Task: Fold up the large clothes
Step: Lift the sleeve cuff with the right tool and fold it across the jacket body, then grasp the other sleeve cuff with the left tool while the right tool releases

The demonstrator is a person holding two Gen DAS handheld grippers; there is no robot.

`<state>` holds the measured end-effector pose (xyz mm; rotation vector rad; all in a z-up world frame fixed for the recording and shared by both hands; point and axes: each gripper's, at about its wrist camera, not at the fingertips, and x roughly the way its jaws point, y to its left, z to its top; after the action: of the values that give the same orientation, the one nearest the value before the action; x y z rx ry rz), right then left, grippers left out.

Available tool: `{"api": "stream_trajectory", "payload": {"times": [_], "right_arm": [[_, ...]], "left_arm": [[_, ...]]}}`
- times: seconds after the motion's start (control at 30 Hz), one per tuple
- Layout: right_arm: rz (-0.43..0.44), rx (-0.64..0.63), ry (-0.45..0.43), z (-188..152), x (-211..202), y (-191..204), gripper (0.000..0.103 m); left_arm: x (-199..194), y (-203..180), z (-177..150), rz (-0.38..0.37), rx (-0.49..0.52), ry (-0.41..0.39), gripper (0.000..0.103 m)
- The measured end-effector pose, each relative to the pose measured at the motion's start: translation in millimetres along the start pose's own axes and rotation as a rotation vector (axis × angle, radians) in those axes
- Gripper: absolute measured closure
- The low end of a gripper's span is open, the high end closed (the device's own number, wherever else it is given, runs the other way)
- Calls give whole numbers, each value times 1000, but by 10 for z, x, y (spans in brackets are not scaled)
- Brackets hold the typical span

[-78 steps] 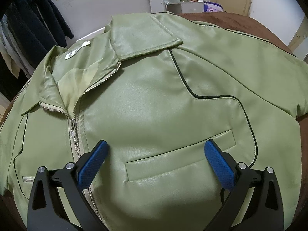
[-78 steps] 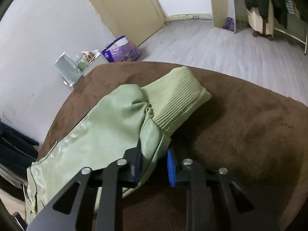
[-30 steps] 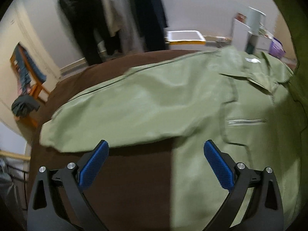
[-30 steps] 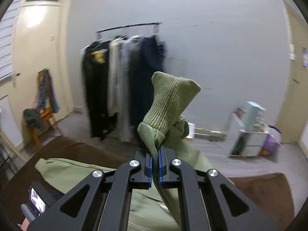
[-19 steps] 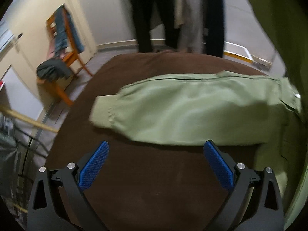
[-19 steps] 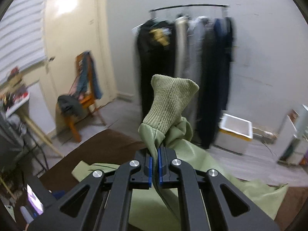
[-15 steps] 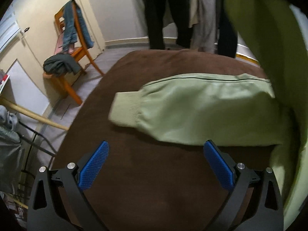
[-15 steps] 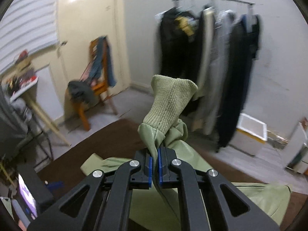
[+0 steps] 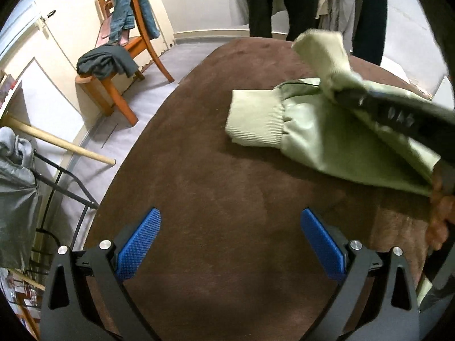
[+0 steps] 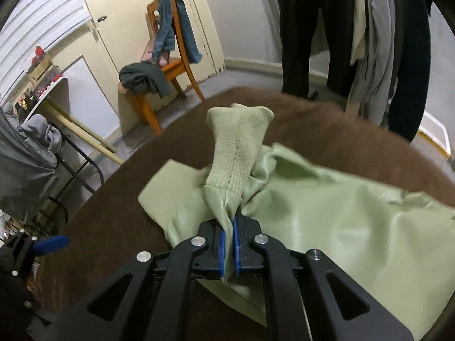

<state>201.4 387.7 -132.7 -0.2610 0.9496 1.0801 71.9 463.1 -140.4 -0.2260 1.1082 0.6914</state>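
The green jacket [image 10: 335, 213] lies on a brown cover [image 9: 227, 199] that spreads over a wide rounded surface, and only its sleeve end shows clearly. One sleeve lies flat on the cover, its ribbed cuff [image 9: 256, 119] pointing toward the rounded edge. The other sleeve is bunched and lifted above it, and its ribbed cuff [image 10: 239, 147] stands up past the fingertips of the right gripper [image 10: 229, 244]. That gripper is clenched on the shiny sleeve fabric just below the cuff, with the cloth pinched tight between its blue pads [image 10: 221, 253]. In the left wrist view the same gripper reaches in from the right as a blurred dark bar [image 9: 398, 113] over the flat sleeve, and part of the person's hand [image 9: 439, 221] shows at the right edge. The left gripper [image 9: 230, 244] hangs over bare brown cover near the flat sleeve, its jaws spread wide with nothing between the blue pads [image 9: 139, 241]. In the right wrist view it shows only as a blue tip [image 10: 51, 243] at the lower left. Beyond the cover stand a wooden chair [image 9: 125, 54] draped with clothes, a pale door [image 10: 136, 28] behind it, and dark and grey garments [image 10: 355, 34] hanging along the wall.
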Motion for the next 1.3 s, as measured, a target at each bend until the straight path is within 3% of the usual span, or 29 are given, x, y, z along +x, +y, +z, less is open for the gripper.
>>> {"api": "stream_trajectory", "payload": {"times": [0.17, 0.33, 0.43, 0.47, 0.5, 0.53, 0.63, 0.7, 0.77, 0.83, 0.97, 1.1, 1.2, 1.3], "right_arm": [[30, 21, 26, -66, 109, -7, 97], [81, 25, 8, -54, -125, -26, 90], [118, 31, -28, -69, -361, -51, 72], [127, 39, -46, -75, -447, -77, 56], [139, 41, -68, -81, -549, -106, 47], [147, 41, -92, -87, -673, -136, 47], [131, 48, -154, -111, -1094, -305, 43], [96, 71, -178, -141, -1331, -496, 36], [76, 99, -194, -176, -1495, -691, 36], [46, 120, -207, -222, -1605, -863, 35], [-20, 156, -197, -371, -1668, -1189, 34], [-54, 179, -161, -528, -1606, -1392, 34], [-83, 184, -149, -658, -1600, -1471, 34], [-113, 216, -137, -816, -1636, -1648, 32]], "left_arm": [[8, -4, 35, 2, -6, -1, 6], [-55, -80, 54, 1, 12, -8, 6], [-113, -115, 74, 5, 16, -15, 6], [-142, -134, 73, 6, 21, -18, 6], [-177, -149, 83, 2, 30, -23, 6], [-201, -158, 86, -3, 33, -29, 6], [-274, -183, 138, -50, 26, -42, 6], [-280, -240, 227, -94, 26, -48, 6], [-243, -325, 307, -121, 36, -48, 6], [-164, -439, 420, -178, 41, -53, 6], [21, -620, 652, -215, 51, -80, 8], [285, -585, 858, -296, -27, -62, 21], [574, -451, 888, -384, -157, 7, 42], [626, -396, 838, -432, -202, 4, 66]]}}
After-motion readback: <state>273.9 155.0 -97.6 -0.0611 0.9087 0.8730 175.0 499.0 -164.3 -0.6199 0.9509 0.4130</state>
